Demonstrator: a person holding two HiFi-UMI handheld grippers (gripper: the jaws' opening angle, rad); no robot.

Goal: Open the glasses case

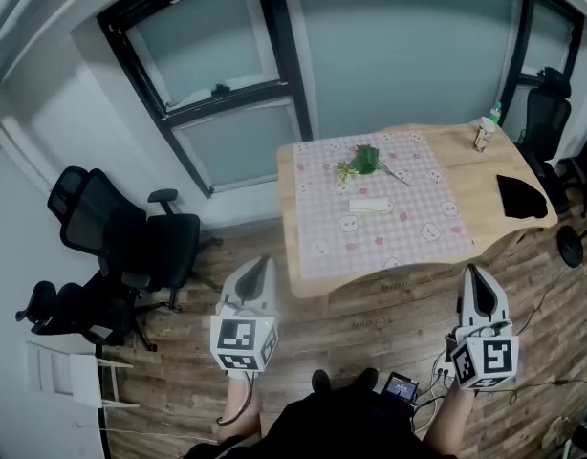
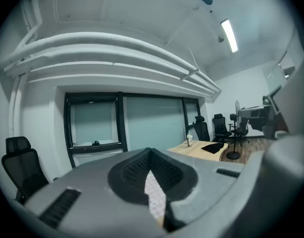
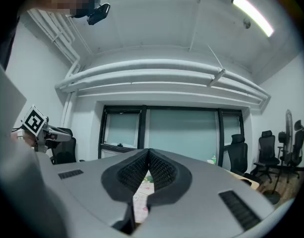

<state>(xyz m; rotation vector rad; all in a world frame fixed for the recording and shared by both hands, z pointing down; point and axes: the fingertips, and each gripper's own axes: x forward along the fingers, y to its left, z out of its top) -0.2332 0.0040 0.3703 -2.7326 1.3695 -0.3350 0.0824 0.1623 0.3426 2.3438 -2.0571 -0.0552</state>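
— While both tongs hang short of the table [image 1: 466,165], which step is this?

— The approach, I'd judge; nothing is touched. Left gripper [image 1: 258,264], lower left of centre: jaws pressed together, empty. The glasses case [image 1: 370,205] lies on the checked cloth [image 1: 418,232], upper centre. Right gripper [image 1: 475,273], lower right: likewise clamped together, empty. Next: reach in, then spread them.

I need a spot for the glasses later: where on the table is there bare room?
Free: the checked cloth nearer than the white case, and the table's bare wood between cloth, bottle and black item. Crowded: the cloth's far middle, where the green sprig lies just beyond the case.
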